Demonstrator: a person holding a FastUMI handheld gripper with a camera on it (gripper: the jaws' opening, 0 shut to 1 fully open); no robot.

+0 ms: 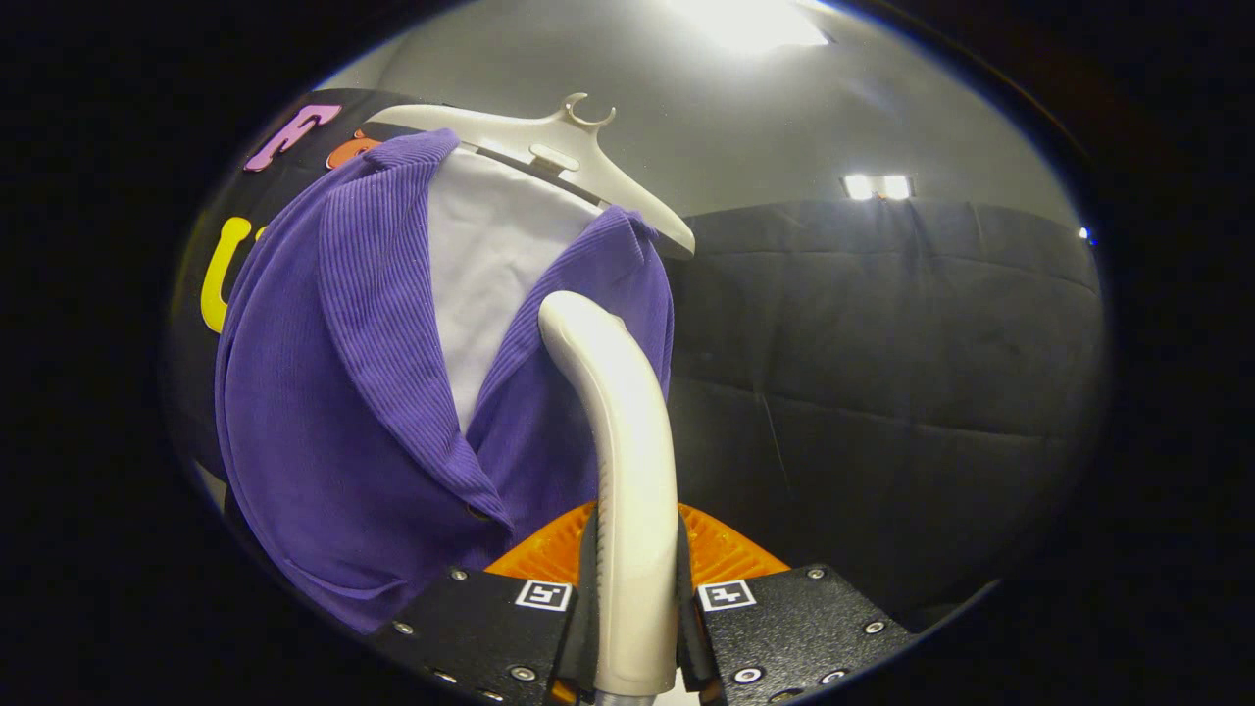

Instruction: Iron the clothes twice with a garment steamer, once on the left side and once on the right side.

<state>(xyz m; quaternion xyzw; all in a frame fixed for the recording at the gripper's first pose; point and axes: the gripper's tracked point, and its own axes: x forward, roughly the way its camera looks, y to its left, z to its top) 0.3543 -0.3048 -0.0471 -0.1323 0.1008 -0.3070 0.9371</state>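
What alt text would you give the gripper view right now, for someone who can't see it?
The gripper is shut on the pale handle of a garment steamer, which curves up toward a purple corduroy jacket. The jacket hangs open over a white panel on a light hanger, beyond the fingers, in front of the black cloth wall.

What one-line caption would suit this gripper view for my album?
Jaws shut on the steamer handle, its head raised toward a purple jacket hanging on a white hanger.

Upright steamer handle (627,490) beside hung purple jacket (324,412)
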